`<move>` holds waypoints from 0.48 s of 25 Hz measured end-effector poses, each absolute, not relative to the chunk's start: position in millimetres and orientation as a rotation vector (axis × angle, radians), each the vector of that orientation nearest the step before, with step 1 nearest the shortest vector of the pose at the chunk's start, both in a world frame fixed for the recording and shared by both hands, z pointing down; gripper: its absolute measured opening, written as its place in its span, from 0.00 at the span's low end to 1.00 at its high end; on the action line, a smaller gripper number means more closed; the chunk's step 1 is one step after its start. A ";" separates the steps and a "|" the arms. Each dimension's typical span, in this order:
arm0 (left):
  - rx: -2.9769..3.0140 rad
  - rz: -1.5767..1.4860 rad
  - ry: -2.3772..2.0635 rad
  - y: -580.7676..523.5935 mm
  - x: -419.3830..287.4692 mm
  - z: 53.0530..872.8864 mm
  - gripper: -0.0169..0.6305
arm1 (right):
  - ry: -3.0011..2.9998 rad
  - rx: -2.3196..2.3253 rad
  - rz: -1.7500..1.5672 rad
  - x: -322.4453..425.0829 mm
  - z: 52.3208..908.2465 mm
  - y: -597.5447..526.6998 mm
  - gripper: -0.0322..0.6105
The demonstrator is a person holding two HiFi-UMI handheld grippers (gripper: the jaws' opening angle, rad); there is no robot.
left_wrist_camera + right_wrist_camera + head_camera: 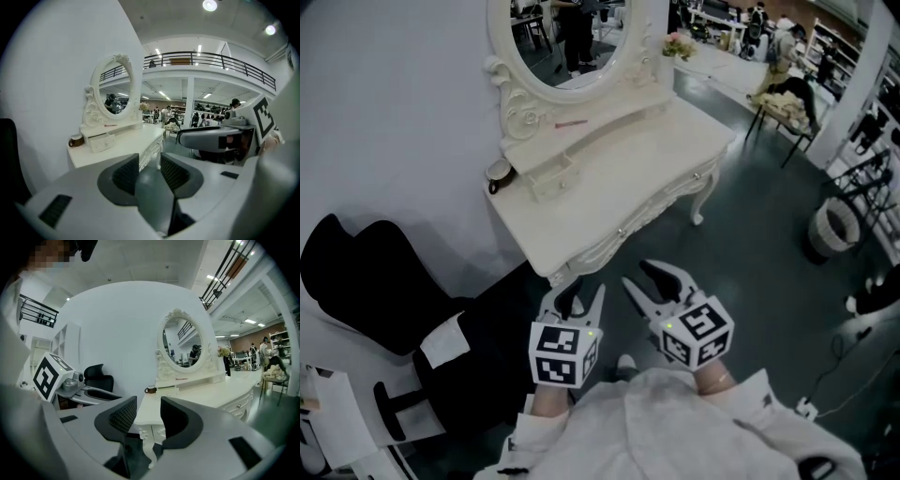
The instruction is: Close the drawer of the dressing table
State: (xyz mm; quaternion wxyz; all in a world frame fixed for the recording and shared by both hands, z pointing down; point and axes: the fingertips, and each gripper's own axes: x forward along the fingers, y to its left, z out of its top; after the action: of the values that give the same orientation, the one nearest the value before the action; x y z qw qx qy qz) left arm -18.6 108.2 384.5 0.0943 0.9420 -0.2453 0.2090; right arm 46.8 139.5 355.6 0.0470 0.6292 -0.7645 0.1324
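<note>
**Short of the desk, both hand-held grippers empty**

Against the pale wall stood the white carved desk (661,155), its oval mirror (572,37) rising from a low raised shelf along the back. From the head view I saw the small drawer (551,178) in that shelf pulled partway out over the desktop, near the desk's left end. A brown mug (498,172) sat just beside the drawer, at the end of the shelf, and a thin pink item (570,123) lay on the shelf's top under the mirror.

My left hand-held gripper (579,298) hung off the near corner of the desk, well apart from the drawer. Its own view showed the jaws partly apart, with only grey floor and the desk's front edge in the gap. The right hand-held gripper (639,277) sat just beside it, over the floor in front of the desk. Its jaws also stood partly apart and gripped nothing; through the gap I saw the desk's carved leg. Neither touched the desk.

A black office chair (366,281) stood to the left of the desk, against the wall.
</note>
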 end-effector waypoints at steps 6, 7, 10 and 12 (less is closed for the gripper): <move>2.769 0.644 -0.745 98.2 12.9 391.2 0.22 | -2.353 1.890 0.432 77.1 360.3 125.5 0.26; 2.766 0.650 -0.747 97.1 15.1 392.1 0.22 | -2.360 1.887 0.442 79.2 361.3 124.2 0.26; 2.753 0.674 -0.757 93.2 18.3 394.2 0.22 | -2.392 1.889 0.446 83.6 360.5 121.2 0.26; 2.746 0.688 -0.758 90.6 20.4 395.5 0.22 | -2.402 1.895 0.451 86.9 360.8 119.1 0.26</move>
State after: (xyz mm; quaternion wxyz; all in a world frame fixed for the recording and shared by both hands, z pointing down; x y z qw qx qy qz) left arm 20.4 90.6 395.5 0.1055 0.9317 -0.2572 0.2336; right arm 86.9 119.1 360.8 0.0245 0.6126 -0.7764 0.1459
